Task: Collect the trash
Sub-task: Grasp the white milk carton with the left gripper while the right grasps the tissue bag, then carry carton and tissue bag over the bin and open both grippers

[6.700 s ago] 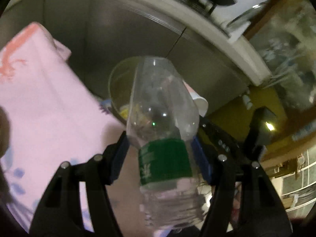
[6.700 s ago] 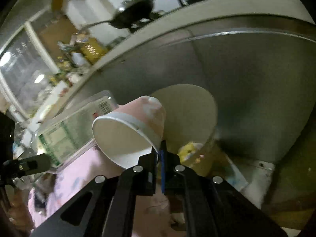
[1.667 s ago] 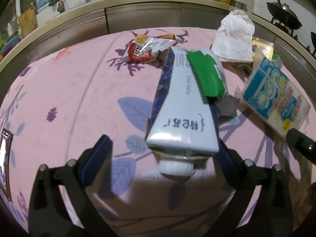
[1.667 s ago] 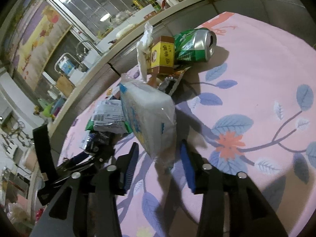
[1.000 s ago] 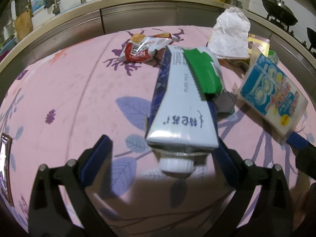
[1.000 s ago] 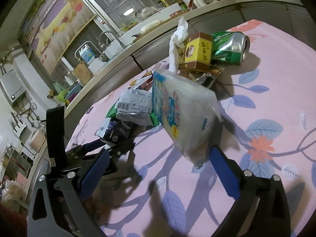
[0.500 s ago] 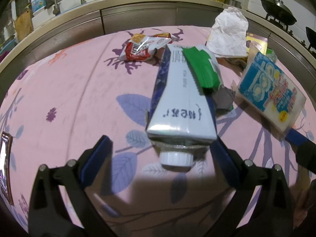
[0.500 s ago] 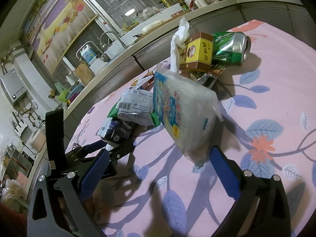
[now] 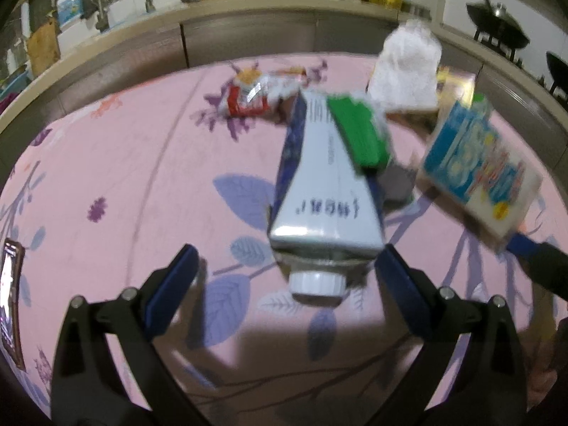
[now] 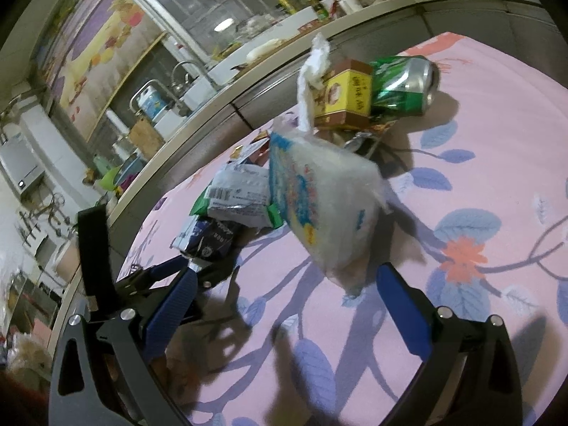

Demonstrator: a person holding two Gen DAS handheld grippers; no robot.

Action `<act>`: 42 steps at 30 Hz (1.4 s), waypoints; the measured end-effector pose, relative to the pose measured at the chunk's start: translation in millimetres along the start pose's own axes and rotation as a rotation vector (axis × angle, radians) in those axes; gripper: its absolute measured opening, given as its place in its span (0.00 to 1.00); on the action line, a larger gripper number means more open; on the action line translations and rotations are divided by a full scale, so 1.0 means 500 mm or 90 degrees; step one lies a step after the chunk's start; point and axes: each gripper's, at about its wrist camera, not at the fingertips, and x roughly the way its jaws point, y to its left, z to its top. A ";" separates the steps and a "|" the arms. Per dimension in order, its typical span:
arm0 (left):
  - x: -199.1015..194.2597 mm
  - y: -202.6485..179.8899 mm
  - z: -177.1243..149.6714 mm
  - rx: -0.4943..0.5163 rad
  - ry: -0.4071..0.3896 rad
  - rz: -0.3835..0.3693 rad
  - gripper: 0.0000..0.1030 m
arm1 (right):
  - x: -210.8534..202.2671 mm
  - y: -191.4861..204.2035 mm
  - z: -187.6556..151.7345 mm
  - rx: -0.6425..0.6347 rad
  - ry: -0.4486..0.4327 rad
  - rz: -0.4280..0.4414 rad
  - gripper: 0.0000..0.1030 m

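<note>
A blue-and-white drink carton (image 9: 326, 191) with a white cap lies on the pink floral tablecloth (image 9: 124, 177). Its cap end sits between the fingers of my left gripper (image 9: 285, 284), which is open and not touching it. A green wrapper (image 9: 358, 135) rests on the carton. In the right wrist view a blue-printed tissue pack (image 10: 319, 206) stands tilted between the spread fingers of my right gripper (image 10: 287, 305), which is open. The same pack (image 9: 475, 174) shows at the right of the left wrist view. The carton (image 10: 206, 234) and the left gripper (image 10: 177, 273) lie to the left there.
Behind the pack lie a crumpled white paper (image 10: 312, 67), a yellow box (image 10: 348, 96) and a green can (image 10: 404, 85) on its side. A red snack wrapper (image 9: 248, 97) lies further back. A phone (image 9: 9, 301) sits at the left table edge. Kitchen counters ring the table.
Earlier the left gripper held a bottle and the right a paper cup at a bin. Since 1.7 s ago the right fingers spread wide off the tissue pack. The left has barely moved.
</note>
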 end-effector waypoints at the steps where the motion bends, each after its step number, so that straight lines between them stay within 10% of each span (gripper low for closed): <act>1: -0.011 -0.002 0.004 -0.001 -0.015 -0.008 0.94 | -0.005 -0.004 0.005 -0.001 -0.006 -0.003 0.89; 8: -0.008 -0.029 0.036 0.015 -0.014 -0.024 0.93 | -0.006 -0.033 0.041 0.006 -0.007 -0.013 0.70; 12: 0.017 -0.028 0.037 0.007 0.040 -0.023 0.49 | 0.015 -0.045 0.060 0.009 0.028 0.006 0.31; 21: -0.107 0.031 -0.001 -0.053 -0.012 -0.023 0.48 | -0.073 -0.001 0.047 -0.027 -0.031 0.112 0.26; 27: -0.193 -0.004 0.026 -0.044 -0.104 -0.033 0.48 | -0.113 -0.056 0.046 0.008 -0.060 0.083 0.26; 42: -0.109 -0.461 0.160 0.193 -0.093 -0.324 0.48 | -0.357 -0.298 0.037 0.168 -0.269 -0.097 0.26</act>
